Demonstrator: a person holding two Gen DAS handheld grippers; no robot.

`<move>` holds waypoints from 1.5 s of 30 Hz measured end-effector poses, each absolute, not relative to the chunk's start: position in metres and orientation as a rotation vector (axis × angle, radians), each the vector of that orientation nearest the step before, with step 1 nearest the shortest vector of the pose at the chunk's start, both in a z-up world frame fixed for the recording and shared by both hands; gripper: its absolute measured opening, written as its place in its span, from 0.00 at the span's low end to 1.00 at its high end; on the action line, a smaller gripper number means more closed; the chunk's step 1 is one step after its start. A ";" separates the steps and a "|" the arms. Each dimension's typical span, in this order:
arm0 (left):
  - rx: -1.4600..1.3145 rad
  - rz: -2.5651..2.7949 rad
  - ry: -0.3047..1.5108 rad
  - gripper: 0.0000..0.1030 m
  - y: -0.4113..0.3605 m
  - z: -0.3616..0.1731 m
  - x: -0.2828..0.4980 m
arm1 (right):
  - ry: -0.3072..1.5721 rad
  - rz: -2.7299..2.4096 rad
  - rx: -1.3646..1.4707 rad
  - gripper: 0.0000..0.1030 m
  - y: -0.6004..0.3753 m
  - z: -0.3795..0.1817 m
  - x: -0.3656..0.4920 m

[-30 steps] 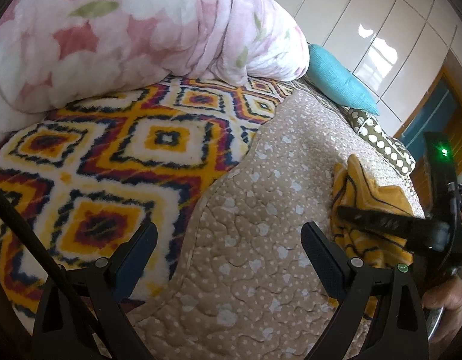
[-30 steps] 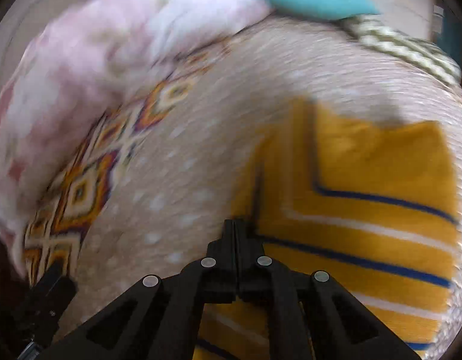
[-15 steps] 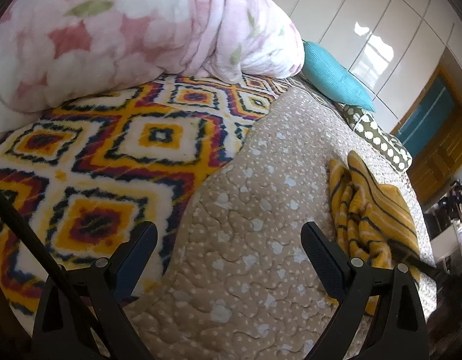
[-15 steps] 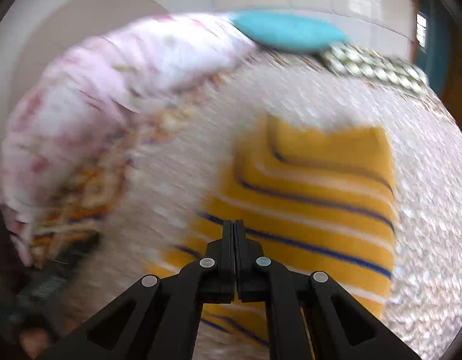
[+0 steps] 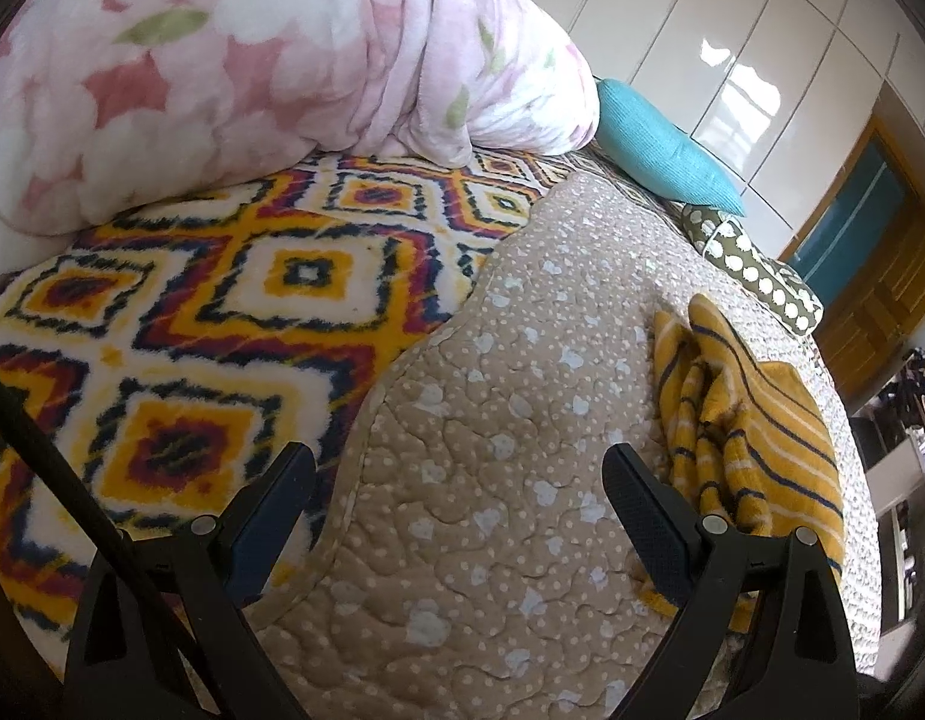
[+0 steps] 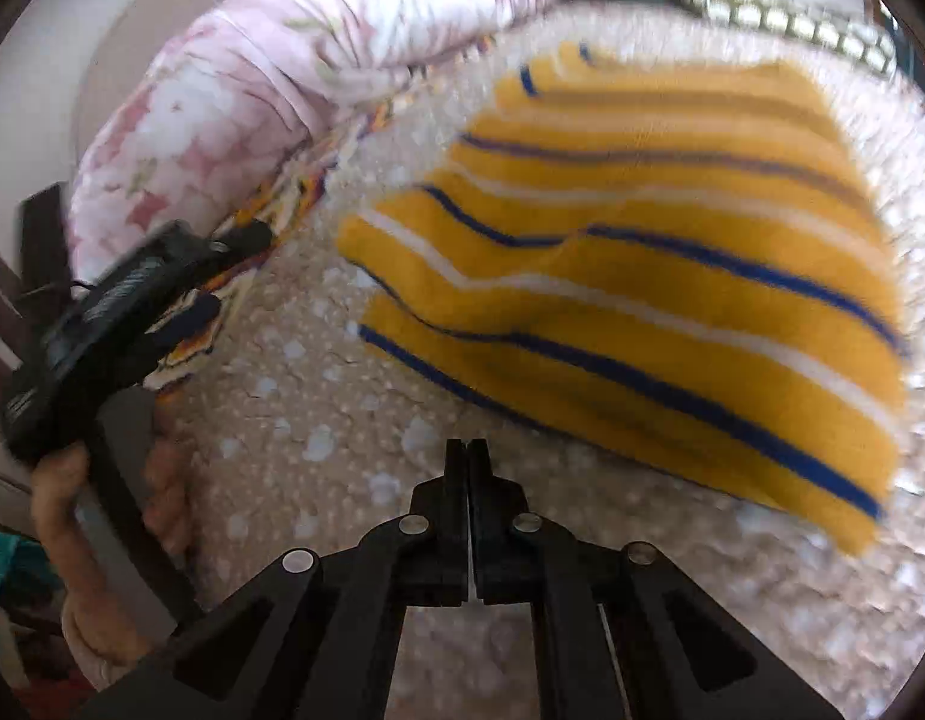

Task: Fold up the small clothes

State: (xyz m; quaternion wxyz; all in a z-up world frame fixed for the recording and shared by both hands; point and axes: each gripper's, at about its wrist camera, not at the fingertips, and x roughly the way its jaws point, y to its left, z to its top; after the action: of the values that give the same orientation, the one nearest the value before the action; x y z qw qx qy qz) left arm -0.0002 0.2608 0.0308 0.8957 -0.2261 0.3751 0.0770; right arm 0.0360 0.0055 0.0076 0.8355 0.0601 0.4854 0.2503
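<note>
- Beige quilt (image 5: pixel 492 480) on the bed carries the striped yellow garment (image 6: pixel 672 276), bunched at one side.
- Left gripper (image 5: pixel 456 516) gapes empty over quilt; right gripper (image 6: pixel 467 480) is pinched closed on nothing.
- Best next: spread those closed jaws, pinch one garment edge, and smooth it flat first.

Striped garment (image 6: pixel 642 276) motion-blurred, unreadable folds

Right gripper (image 6: pixel 467 450), jaws pressed together and empty, has withdrawn from the striped yellow garment (image 6: pixel 654 276); it now sits over bare quilt (image 6: pixel 318 396), just short of the garment's near edge, and has left the left wrist view.
</note>
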 end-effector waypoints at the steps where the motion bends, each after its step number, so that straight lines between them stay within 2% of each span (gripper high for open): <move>1: -0.471 0.159 0.780 0.93 0.260 0.030 0.000 | 0.986 0.518 0.120 0.04 0.002 0.016 0.033; 3: -0.467 0.161 0.783 0.93 0.260 0.030 0.001 | 0.895 0.469 0.077 0.20 -0.001 0.037 0.030; 4: -0.459 0.161 0.785 0.93 0.258 0.030 0.001 | 0.824 0.436 0.045 0.46 -0.001 0.051 0.030; 5: -0.457 0.161 0.786 0.93 0.259 0.029 0.001 | 0.773 0.410 0.019 0.66 -0.001 0.059 0.033; 6: -0.455 0.158 0.788 0.93 0.258 0.029 0.002 | 0.752 0.373 -0.005 0.67 0.000 0.063 0.037; 8: -0.460 0.149 0.790 0.93 0.258 0.028 0.002 | 0.738 0.265 -0.044 0.62 -0.008 0.071 0.054; 10: -0.460 0.143 0.787 0.93 0.257 0.029 0.001 | 0.736 0.205 -0.013 0.20 -0.025 0.075 0.079; 11: -0.456 0.141 0.786 0.93 0.256 0.030 0.002 | 0.766 0.206 0.000 0.16 -0.029 0.075 0.095; 14: -0.445 0.133 0.785 0.93 0.253 0.030 0.002 | 0.852 0.194 0.061 0.16 -0.038 0.065 0.146; 18: -0.453 0.120 0.789 0.93 0.254 0.031 0.001 | 1.043 0.194 0.131 0.16 -0.044 0.020 0.194; 24: -0.455 0.104 0.784 0.93 0.252 0.032 0.001 | 0.883 0.215 0.049 0.15 -0.010 0.061 0.186; 28: -0.430 0.103 0.795 0.93 0.248 0.030 0.003 | 1.056 0.220 -0.017 0.17 0.020 0.018 0.215; 29: -0.427 0.102 0.795 0.93 0.248 0.030 0.003 | 1.031 0.213 -0.068 0.19 0.026 0.017 0.216; 31: -0.430 0.102 0.792 0.93 0.249 0.030 0.002 | 1.028 0.214 -0.097 0.22 0.030 0.028 0.214; 38: -0.441 0.095 0.795 0.93 0.249 0.030 0.003 | 0.858 0.232 0.142 0.23 -0.042 0.073 0.154; 45: -0.436 0.093 0.768 0.93 0.243 0.032 -0.002 | 0.926 0.198 0.281 0.22 -0.124 0.018 0.098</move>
State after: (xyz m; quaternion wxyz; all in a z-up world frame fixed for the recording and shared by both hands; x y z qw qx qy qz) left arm -0.0022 0.2430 0.0322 0.9030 -0.2111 0.3715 0.0452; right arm 0.0982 -0.1240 0.0185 0.8806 0.1349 0.4442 0.0949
